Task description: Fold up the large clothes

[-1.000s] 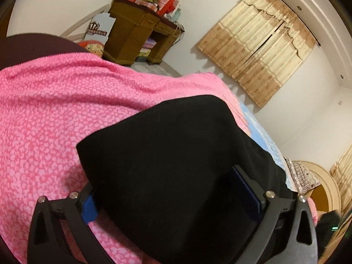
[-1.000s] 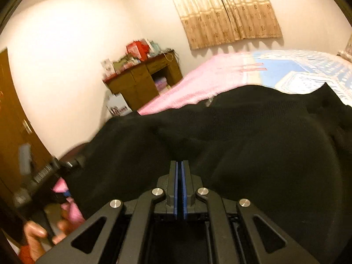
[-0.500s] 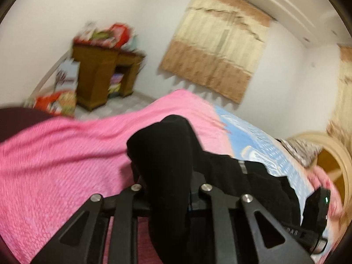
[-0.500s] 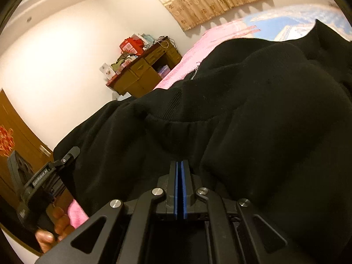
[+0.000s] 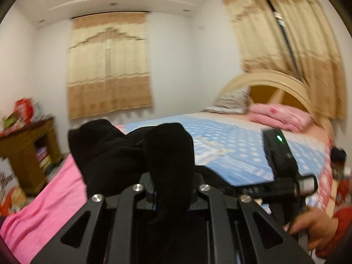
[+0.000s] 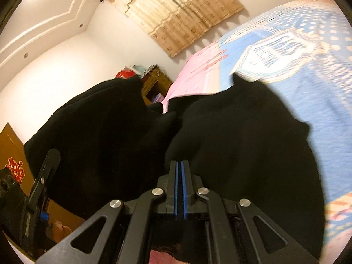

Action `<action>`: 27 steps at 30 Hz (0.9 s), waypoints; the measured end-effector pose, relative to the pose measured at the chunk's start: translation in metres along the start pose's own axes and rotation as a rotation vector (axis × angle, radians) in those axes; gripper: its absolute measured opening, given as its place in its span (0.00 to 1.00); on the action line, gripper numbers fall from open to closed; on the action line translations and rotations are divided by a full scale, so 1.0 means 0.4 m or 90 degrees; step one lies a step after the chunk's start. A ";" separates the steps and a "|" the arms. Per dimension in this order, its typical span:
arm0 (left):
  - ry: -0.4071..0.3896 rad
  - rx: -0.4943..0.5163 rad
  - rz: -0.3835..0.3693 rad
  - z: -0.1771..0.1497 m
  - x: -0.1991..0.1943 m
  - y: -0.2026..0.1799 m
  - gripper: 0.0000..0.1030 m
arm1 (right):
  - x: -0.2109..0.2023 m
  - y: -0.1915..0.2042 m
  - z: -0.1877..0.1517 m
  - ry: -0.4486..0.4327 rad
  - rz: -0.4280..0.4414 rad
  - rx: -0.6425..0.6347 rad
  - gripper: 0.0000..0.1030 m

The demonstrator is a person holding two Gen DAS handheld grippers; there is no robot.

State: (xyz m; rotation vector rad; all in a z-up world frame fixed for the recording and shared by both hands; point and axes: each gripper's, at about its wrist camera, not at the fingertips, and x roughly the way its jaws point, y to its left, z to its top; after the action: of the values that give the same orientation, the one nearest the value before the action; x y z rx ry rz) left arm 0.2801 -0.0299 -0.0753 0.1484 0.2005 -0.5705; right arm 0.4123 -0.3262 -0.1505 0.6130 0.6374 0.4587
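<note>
The left wrist camera sits close behind its jaws and looks nearly level across the bed (image 5: 231, 151) toward the headboard (image 5: 275, 83). The right wrist camera, rolled sideways, looks down the bed's length toward the wooden desk (image 6: 154, 83). Both views share the black garment (image 5: 132, 151), the curtain (image 5: 107, 66) and the bed.

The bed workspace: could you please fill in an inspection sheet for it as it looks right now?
Surface: bed with a blue dotted sheet and a pink blanket at its near end.
Job's things: black garment, bunched and lifted between both grippers.
Clutter: pink bedding and a pillow by the headboard.
Grippers: left gripper shut on the garment; right gripper shut, garment draped over its tips, grip not clear.
Cables: nothing seen.
Surroundings: wooden desk piled with items, beige curtains, white walls; views blurred.
</note>
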 end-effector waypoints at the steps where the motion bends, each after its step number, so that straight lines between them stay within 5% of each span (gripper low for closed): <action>1: 0.002 0.007 -0.015 0.000 0.003 -0.014 0.16 | -0.012 -0.010 0.002 -0.004 0.000 0.004 0.03; 9: 0.045 0.101 -0.104 -0.043 0.063 -0.163 0.16 | -0.120 -0.134 0.065 -0.039 -0.015 0.061 0.03; 12: 0.063 0.110 -0.114 -0.057 0.075 -0.180 0.16 | -0.159 -0.165 0.092 -0.039 0.051 0.100 0.03; 23: 0.090 0.109 -0.165 -0.039 0.127 -0.222 0.16 | -0.131 -0.039 0.269 0.037 0.087 -0.125 0.06; 24: 0.091 0.112 -0.166 -0.041 0.128 -0.227 0.16 | -0.124 -0.037 0.276 0.045 0.090 -0.130 0.19; 25: 0.093 0.115 -0.169 -0.040 0.131 -0.228 0.16 | -0.115 -0.037 0.282 0.054 0.091 -0.135 0.58; 27: 0.098 0.115 -0.176 -0.041 0.132 -0.227 0.16 | -0.108 -0.042 0.285 0.053 0.091 -0.138 0.99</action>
State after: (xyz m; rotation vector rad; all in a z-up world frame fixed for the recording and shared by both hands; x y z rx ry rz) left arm 0.2712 -0.1297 -0.1109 0.3442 0.3220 -0.8540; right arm 0.4608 -0.4066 -0.0706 0.4362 0.6154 0.6798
